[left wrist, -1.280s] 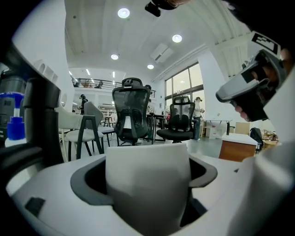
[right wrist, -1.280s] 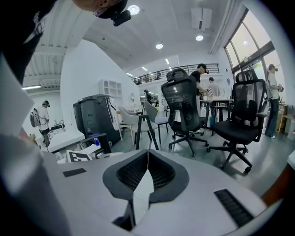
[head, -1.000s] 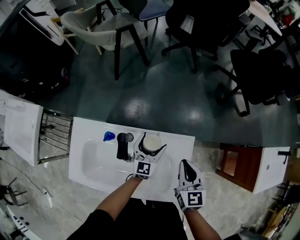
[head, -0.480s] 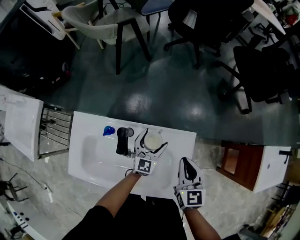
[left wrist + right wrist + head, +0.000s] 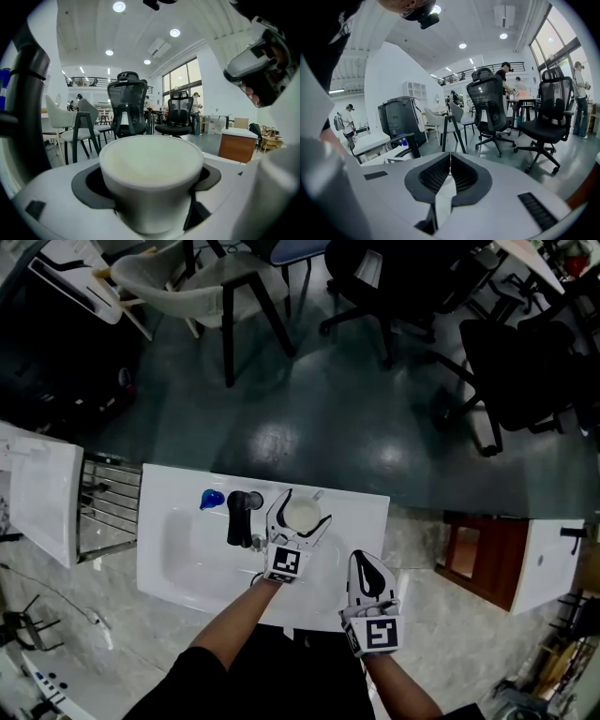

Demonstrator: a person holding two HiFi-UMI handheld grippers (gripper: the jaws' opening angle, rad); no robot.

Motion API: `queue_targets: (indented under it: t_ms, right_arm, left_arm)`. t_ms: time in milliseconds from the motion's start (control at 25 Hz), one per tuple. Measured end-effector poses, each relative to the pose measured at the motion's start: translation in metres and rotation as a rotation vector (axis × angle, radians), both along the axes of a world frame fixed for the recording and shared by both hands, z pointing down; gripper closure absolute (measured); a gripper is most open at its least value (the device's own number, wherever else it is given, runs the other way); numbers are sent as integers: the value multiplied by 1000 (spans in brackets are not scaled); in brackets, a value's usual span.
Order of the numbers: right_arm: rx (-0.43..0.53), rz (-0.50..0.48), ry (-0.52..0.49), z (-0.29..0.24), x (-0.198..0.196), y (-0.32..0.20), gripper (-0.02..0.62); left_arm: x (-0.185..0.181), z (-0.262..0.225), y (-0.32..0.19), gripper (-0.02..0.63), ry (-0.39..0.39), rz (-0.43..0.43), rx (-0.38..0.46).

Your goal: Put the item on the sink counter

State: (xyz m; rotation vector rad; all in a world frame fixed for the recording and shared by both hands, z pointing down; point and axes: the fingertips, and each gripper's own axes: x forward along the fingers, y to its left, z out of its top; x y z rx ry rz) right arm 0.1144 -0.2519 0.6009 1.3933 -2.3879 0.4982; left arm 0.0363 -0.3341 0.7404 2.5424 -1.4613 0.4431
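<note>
White cup (image 5: pixel 151 183) held between jaws of left gripper (image 5: pixel 305 508)

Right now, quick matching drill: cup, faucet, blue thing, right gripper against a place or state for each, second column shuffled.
Column one:
1. cup
2. faucet
3. blue thing
4. right gripper

Column two:
A. jaws together, nothing between them
B. between the jaws of the left gripper
C. on the sink counter, just left of the faucet in the head view
D. black, standing between the blue thing and the cup

Pairs: 1-B, 2-D, 3-C, 4-A
</note>
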Motion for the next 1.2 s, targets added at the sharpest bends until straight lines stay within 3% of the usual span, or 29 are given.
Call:
queue_targets:
  t_ms: [360, 440, 840, 1200]
  right_arm:
    - [-6, 22, 28, -6, 8, 8, 563]
    - [-3, 23, 32, -5, 7, 8, 563]
    - [-12, 24, 36, -5, -2, 36, 561]
    - [-8, 22, 41, -8, -12, 64, 561]
  left_arm:
    - [-3, -22, -3, 158, 13, -4, 55]
    - [-3, -25, -2, 158, 49, -2, 69]
    - [-19, -20, 21, 158, 89, -45, 40]
    - [-17, -27, 44, 160, 92, -9, 68]
